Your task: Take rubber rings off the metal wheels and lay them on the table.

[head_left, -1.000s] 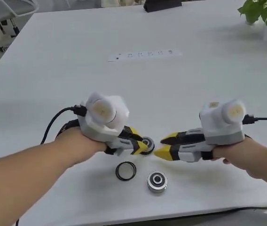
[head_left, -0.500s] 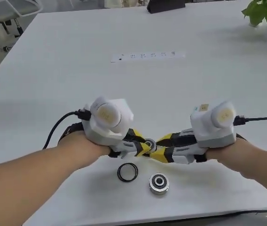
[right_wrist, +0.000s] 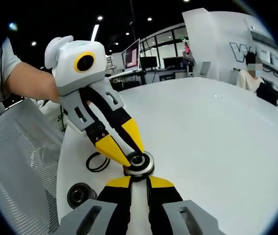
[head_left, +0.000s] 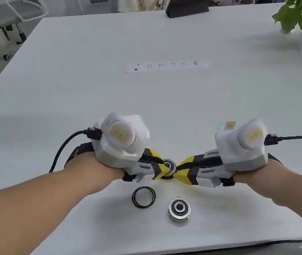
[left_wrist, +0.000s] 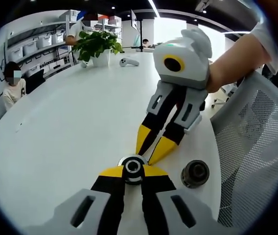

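- The left claw (head_left: 159, 169), its hand level and pointing inward, is clamped on a metal wheel (head_left: 168, 171).
- The right claw (head_left: 182, 173) meets it tip to tip, jaws narrowly apart at the wheel's rim; I cannot tell whether it grips.
- A loose rubber ring (head_left: 143, 197) and a second wheel (head_left: 178, 208) lie on the counter (head_left: 140, 95), just beside each other.

The left gripper (head_left: 161, 168) and right gripper (head_left: 182, 171) are showing yellow tips on black jaws; the rubber ring (head_left: 143, 196) is looking black, the metal wheel (left_wrist: 132, 167) silver, the table (head_left: 140, 95) white.
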Motion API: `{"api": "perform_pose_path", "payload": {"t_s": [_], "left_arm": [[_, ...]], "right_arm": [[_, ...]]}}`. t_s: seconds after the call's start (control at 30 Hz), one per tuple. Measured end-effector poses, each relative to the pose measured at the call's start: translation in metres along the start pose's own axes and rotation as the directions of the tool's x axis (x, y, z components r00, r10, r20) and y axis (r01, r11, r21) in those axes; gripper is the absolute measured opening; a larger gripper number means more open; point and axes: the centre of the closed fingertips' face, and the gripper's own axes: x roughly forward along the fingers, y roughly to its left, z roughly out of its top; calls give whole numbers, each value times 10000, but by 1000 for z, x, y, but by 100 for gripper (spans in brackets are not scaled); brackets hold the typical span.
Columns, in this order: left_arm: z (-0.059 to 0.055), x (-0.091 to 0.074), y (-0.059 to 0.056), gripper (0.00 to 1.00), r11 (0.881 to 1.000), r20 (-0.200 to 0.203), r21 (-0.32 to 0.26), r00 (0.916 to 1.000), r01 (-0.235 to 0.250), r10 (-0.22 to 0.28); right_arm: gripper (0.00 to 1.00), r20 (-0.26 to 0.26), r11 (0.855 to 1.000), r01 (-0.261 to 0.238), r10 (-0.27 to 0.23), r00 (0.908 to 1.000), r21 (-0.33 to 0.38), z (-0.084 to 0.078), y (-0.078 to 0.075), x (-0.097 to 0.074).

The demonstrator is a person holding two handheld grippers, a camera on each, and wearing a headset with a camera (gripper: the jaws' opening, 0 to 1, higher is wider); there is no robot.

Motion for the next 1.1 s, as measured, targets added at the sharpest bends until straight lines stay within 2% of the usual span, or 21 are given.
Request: {"api": "perform_pose_path", "payload": {"t_s": [0.17,0.4,0.5,0.73,0.9,1.03,1.1], "left_arm": [[0,-1,0,7,10000,6,-59,10000,-62,62],[0,-1,0,7,9999,8,-75,10000,-92,93],[-1,-1,-1,7,9999,12,-72,9999,-114,114],[0,-2,-1,7,9999,26,-95,9999,-135,135],[0,-1,-1,7,9997,53,-142,9998,-174,174],[0,-1,0,6,9997,37,-164,9998,-184,184],[1,-1,0,6,9997,22,-159,9998,-209,209]], "right_arm": [[6,-20,9999,39,-38,10000,129,0,1,0],[0,-9,9955,26,-25,10000,943,-2,-1,-2],[0,10,9862,71,-74,10000,1653,-1,-1,-2],[0,165,9676,49,-93,9998,2525,-1,-4,-5],[0,292,9588,97,-188,9994,2838,1,-3,-7],[0,625,9450,65,-285,9976,3271,7,-3,-9],[0,538,9434,134,-330,9980,3313,6,-3,-9]]}}
